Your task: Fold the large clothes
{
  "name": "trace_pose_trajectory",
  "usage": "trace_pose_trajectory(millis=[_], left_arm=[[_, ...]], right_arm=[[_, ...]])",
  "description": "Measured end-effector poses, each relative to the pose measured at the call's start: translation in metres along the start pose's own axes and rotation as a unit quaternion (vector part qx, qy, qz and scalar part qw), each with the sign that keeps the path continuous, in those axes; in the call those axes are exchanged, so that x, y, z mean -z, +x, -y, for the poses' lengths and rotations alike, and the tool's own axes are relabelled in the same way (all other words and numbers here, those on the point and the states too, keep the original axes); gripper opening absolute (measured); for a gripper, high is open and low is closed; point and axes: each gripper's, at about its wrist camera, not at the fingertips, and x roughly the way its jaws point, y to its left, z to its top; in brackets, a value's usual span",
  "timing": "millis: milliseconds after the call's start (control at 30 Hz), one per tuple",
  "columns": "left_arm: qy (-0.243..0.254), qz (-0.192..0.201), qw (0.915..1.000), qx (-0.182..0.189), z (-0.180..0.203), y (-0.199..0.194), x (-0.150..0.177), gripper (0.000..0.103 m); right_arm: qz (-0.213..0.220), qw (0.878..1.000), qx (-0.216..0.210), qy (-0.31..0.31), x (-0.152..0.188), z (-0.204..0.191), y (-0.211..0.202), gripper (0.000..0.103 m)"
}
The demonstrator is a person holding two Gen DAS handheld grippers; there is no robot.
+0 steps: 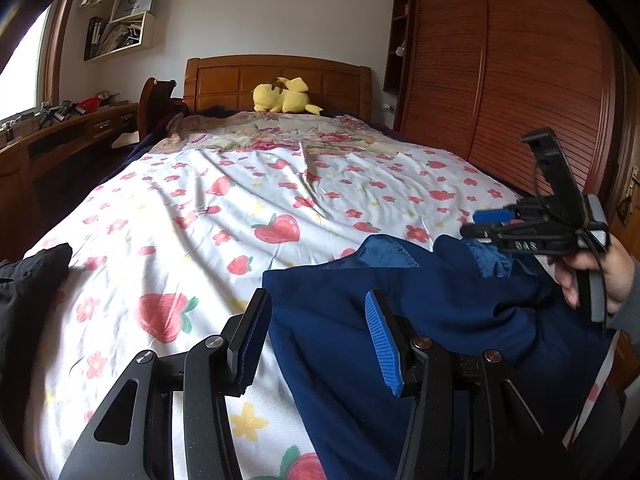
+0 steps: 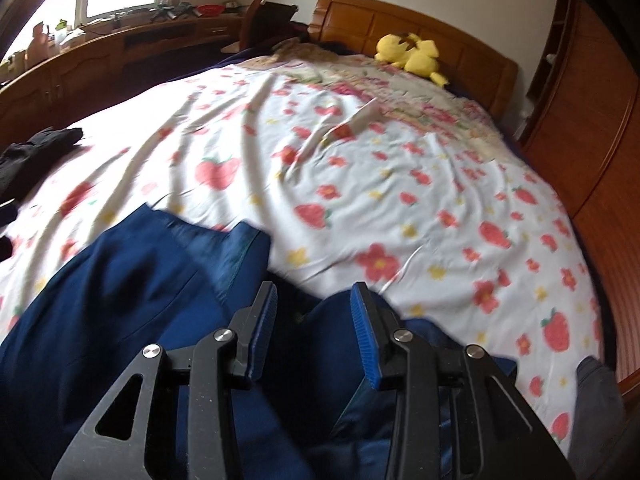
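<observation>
A dark navy blue garment [image 1: 420,320] lies crumpled at the near end of the bed's white strawberry-print sheet [image 1: 192,208] — wooden headboard [image 1: 276,78], yellow plush toy [image 1: 284,96] beyond. Left gripper [image 1: 318,338] and right gripper [image 2: 314,334] hover over it, fingers spread, grasping nothing.

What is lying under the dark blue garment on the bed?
The dark blue fabric garment rests on the white strawberry-print bedsheet. Whatever lies beneath its crumpled folds stays hidden.
</observation>
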Motion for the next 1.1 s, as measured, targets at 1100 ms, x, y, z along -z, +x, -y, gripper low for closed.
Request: trace_pose_trajectory(millis=[1100], left_arm=[[0.021, -0.012, 0.9997, 0.008, 0.005, 0.004, 0.003, 0.051]], right_arm=[[-0.113, 0.987, -0.103, 0.05, 0.043, -0.007, 0.028, 0.07]])
